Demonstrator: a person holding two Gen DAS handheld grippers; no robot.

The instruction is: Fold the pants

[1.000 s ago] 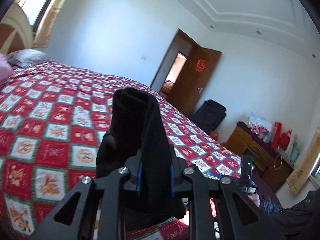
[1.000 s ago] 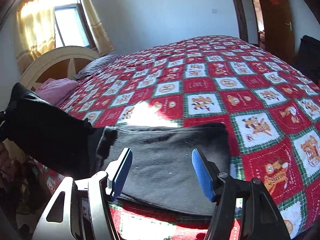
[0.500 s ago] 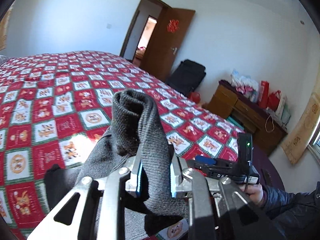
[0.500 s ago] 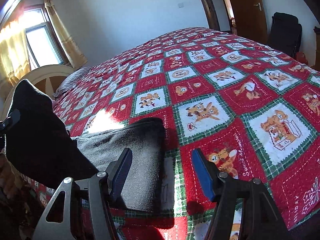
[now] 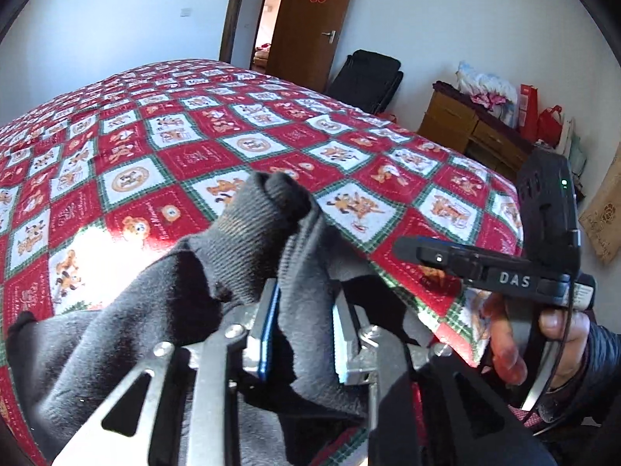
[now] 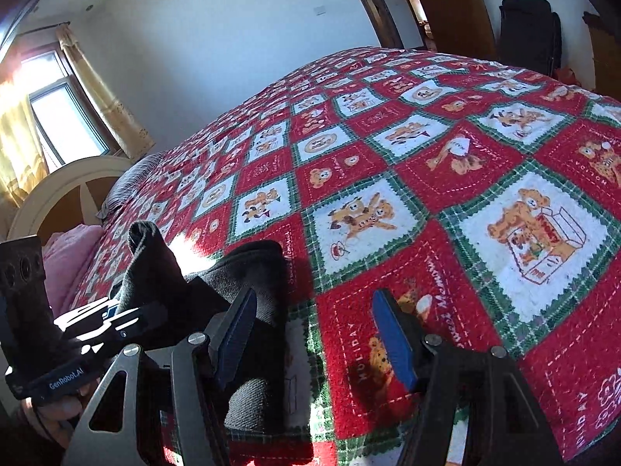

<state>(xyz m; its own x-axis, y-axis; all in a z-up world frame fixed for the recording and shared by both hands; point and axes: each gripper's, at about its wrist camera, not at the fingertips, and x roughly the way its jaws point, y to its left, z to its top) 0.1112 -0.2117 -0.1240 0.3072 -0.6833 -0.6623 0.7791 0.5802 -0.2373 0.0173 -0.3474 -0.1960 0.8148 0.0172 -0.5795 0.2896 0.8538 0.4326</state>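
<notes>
While opening, left gripper (image 5: 302, 334) around pants (image 5: 248, 240)

Pants (image 5: 163, 310) lie on the quilt (image 5: 194, 124), between left tongs (image 5: 302, 334).

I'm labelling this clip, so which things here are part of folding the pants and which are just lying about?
In the job:
- dark pants, on the bed
- left claw, jaws just opening, cloth between them
- right claw, open, empty
- patchwork bedspread

Lying about:
- pink cloth
- wooden dresser
- red bags
- black folded chair
</notes>
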